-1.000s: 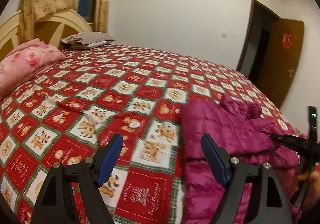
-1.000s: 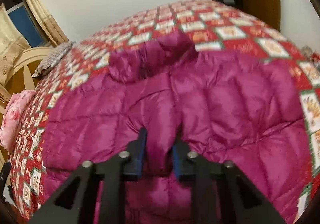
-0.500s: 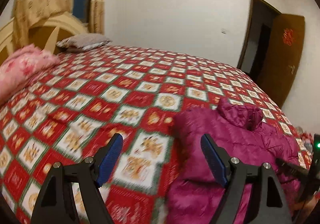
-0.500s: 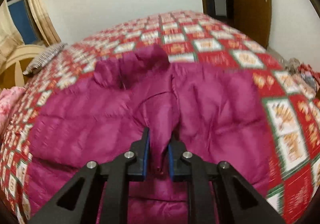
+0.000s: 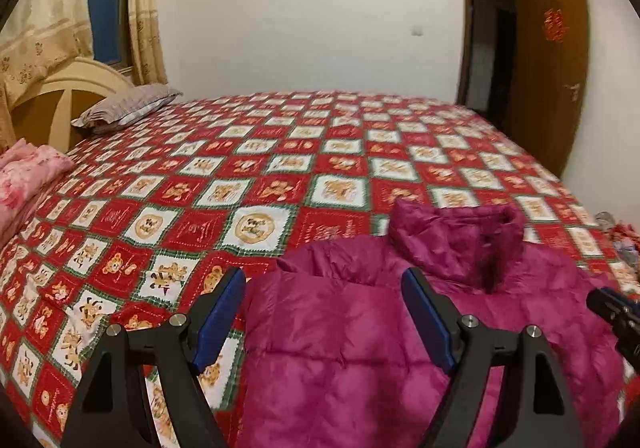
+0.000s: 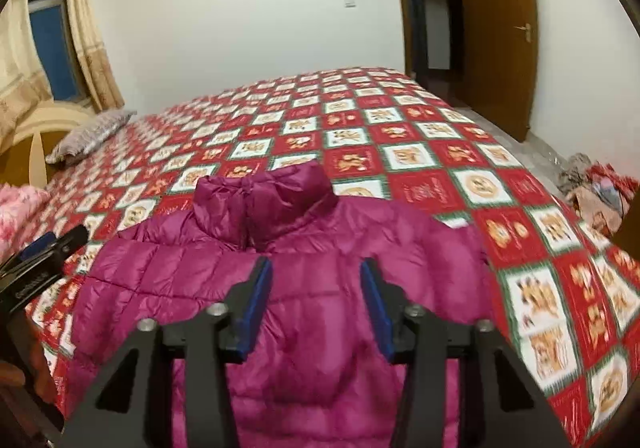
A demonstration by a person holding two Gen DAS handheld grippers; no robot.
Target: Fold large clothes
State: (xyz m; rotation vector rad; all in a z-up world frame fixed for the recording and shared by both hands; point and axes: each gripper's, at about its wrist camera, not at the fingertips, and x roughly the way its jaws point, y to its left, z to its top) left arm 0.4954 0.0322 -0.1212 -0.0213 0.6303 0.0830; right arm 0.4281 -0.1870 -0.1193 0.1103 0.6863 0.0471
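Note:
A magenta puffer jacket lies flat on the bed near its front edge, collar pointing away from me. It also shows in the left wrist view. My right gripper is open and empty above the jacket's middle, just below the collar. My left gripper is open and empty over the jacket's left shoulder. The right gripper's tip shows at the right edge of the left wrist view.
The bed carries a red, white and green patchwork quilt. A grey pillow and a cream headboard are at the far left, with pink bedding beside them. A brown door stands open at the right; clutter lies on the floor.
My right gripper has opened and let go of the jacket fold it was pinching, then drawn back. The left gripper has swung right over the jacket's shoulder.

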